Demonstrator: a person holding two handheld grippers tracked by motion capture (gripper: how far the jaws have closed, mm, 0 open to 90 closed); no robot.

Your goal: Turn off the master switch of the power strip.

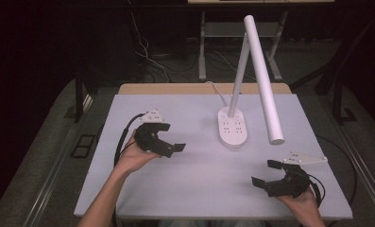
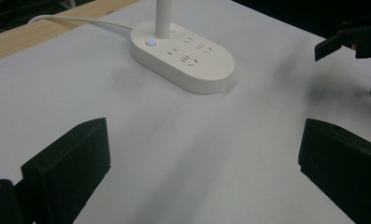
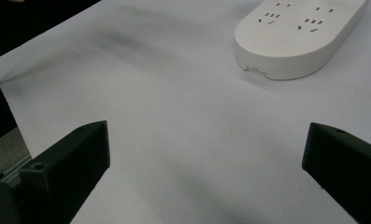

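Right gripper [image 1: 265, 173] beside lamp base [image 1: 232, 127]

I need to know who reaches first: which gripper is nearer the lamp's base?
Left, by a small margin. The left gripper hovers just left of the lamp base, jaws open toward it. The right gripper sits nearer the person, right of the base, also open.

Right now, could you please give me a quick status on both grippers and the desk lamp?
Left gripper open, empty, left of the lamp base. Right gripper open, empty, near the table's front right. Desk lamp upright mid-table, untouched. Nothing between grippers and lamp.
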